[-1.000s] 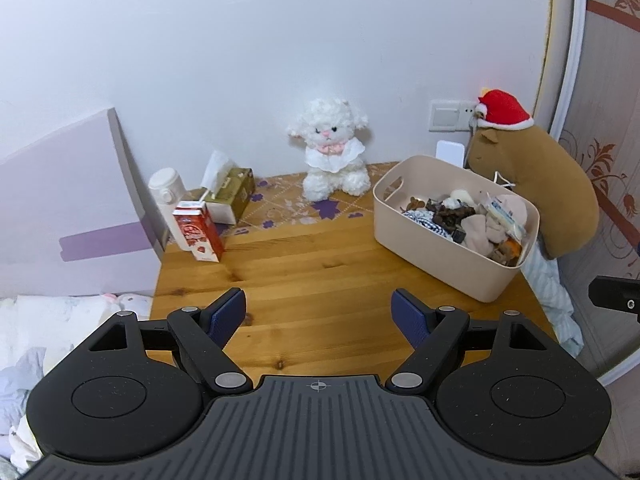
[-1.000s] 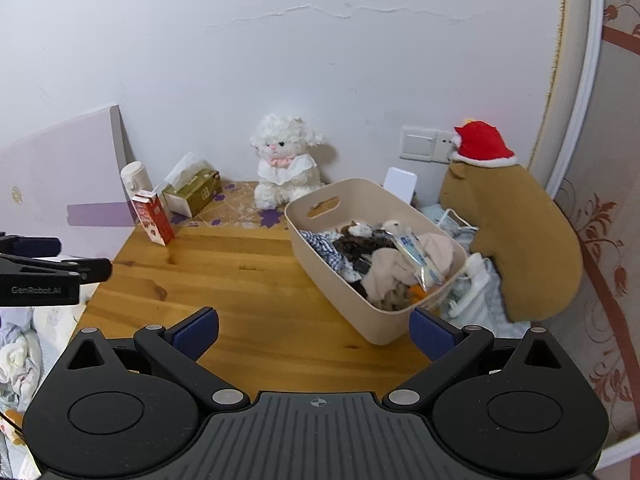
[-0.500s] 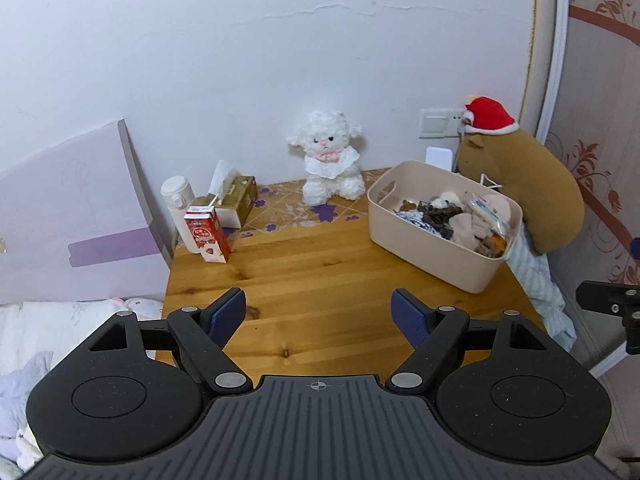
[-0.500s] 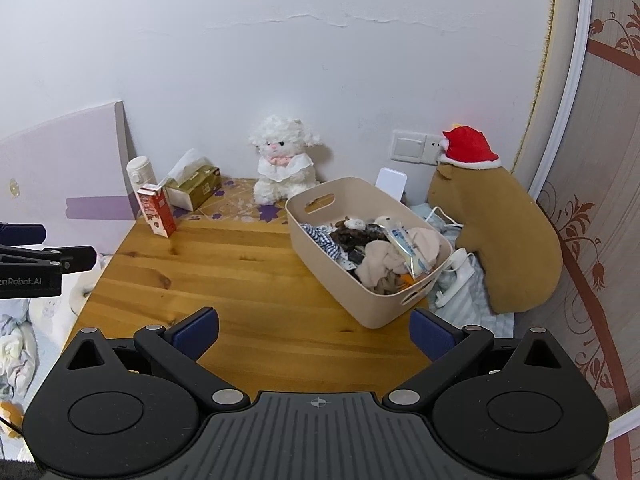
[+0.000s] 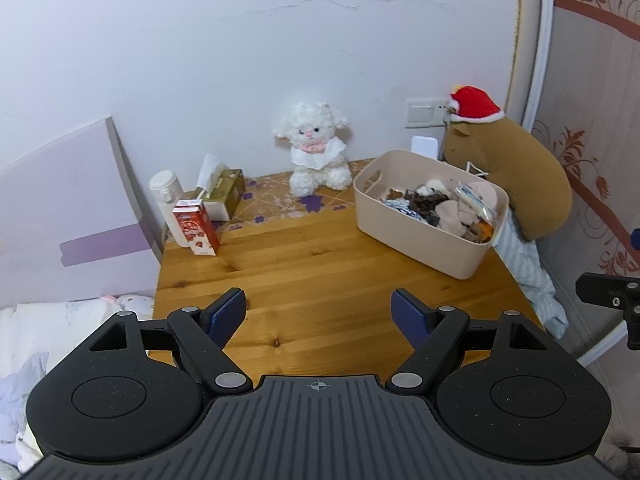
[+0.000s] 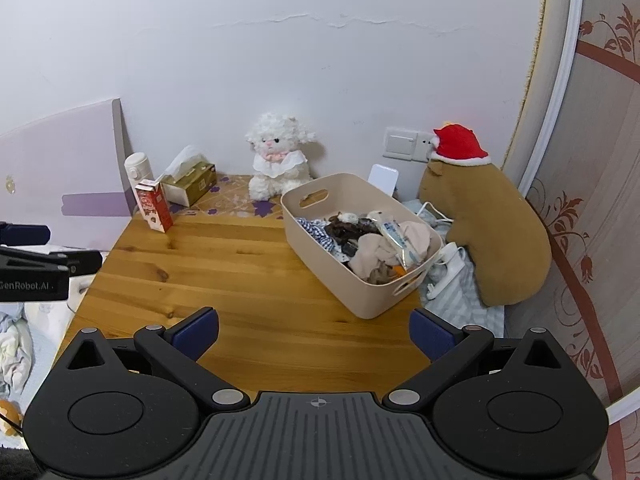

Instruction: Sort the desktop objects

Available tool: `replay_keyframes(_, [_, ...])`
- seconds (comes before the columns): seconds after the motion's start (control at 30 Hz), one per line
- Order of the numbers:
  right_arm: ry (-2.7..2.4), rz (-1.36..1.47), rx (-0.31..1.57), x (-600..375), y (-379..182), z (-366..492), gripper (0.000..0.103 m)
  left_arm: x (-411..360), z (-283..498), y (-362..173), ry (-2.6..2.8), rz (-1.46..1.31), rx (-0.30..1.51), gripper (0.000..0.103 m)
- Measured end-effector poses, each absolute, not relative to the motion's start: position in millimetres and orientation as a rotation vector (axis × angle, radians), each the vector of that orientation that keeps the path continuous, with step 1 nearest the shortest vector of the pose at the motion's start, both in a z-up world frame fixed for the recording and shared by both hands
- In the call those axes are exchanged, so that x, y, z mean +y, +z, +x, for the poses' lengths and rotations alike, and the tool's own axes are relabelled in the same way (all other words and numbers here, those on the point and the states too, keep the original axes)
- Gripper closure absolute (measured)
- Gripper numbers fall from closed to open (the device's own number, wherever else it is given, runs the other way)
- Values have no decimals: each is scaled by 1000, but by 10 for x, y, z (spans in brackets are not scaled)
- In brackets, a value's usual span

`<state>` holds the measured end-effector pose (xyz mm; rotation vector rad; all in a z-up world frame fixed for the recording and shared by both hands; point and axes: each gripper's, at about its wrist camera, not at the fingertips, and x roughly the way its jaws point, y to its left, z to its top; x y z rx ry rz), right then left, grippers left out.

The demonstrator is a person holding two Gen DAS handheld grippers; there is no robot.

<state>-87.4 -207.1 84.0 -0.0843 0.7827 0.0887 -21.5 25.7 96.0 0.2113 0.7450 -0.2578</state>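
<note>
Wooden planks of the table (image 5: pixel 320 272) are seen beneath the left gripper (image 5: pixel 319 312) and right gripper (image 6: pixel 314 330), both spread wide with nothing between the jaws. Farther back, a beige bin (image 6: pixel 360 280) is heaped with small items too jumbled to identify. Behind it, a capybara plush (image 6: pixel 492 232) is partly hidden; a red carton (image 5: pixel 196 228), tissue box (image 5: pixel 224 192) and lamb plush (image 5: pixel 314 148) are lined along the white wall.

Beige bin (image 6: pixel 372 296), heaped with mixed oddments, on the wooden table (image 6: pixel 240 264).
</note>
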Motion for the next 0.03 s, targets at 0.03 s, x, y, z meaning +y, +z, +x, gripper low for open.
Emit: replay_keyframes(0.03, [87, -83, 785, -2077, 837, -875, 0, 254, -214, 958, -260, 212, 745, 22])
